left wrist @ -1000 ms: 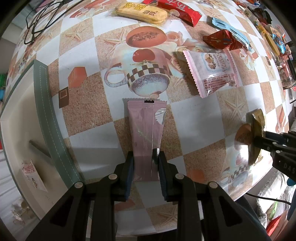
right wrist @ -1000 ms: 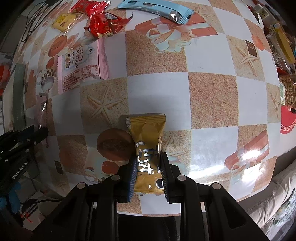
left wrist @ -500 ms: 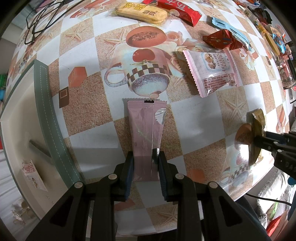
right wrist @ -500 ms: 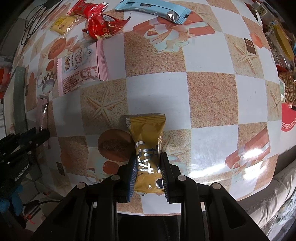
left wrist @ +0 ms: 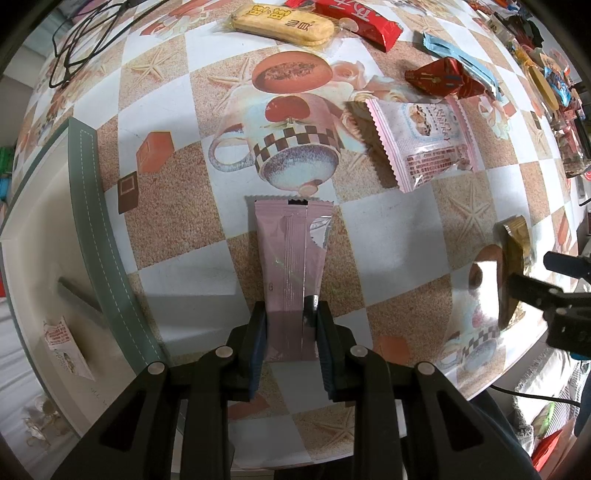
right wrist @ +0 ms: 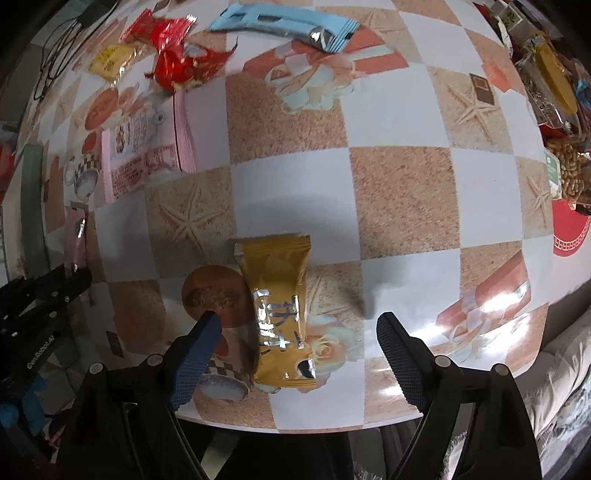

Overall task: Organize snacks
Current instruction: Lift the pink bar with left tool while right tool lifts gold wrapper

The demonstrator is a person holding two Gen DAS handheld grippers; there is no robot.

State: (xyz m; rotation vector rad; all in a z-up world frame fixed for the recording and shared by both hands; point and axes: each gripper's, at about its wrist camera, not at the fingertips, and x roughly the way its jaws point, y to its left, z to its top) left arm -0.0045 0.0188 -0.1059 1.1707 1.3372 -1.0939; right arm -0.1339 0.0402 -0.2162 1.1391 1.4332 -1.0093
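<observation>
My left gripper (left wrist: 290, 310) is shut on the near end of a long pink snack sachet (left wrist: 291, 254) that lies on the patterned tablecloth. In the right wrist view my right gripper (right wrist: 297, 317) is opening, its jaws wide apart. A mustard-yellow snack packet (right wrist: 277, 295) lies flat on the table between the blue pads (right wrist: 195, 354) with neither pad touching it. The same yellow packet (left wrist: 515, 258) shows at the right edge of the left wrist view, beside the right gripper's black fingers (left wrist: 535, 291).
A pink-edged biscuit pack (left wrist: 424, 140), a red wrapper (left wrist: 439, 75), a blue sachet (right wrist: 284, 26), a yellow rice cracker (left wrist: 284, 22) and a red bar (left wrist: 354, 18) lie farther back. A white tray with a green rim (left wrist: 96, 206) sits left. Snack bags (right wrist: 554, 81) crowd the right edge.
My right gripper has opened and let go of the yellow packet, which now lies on the table slightly askew. The left gripper and pink sachet have not moved.
</observation>
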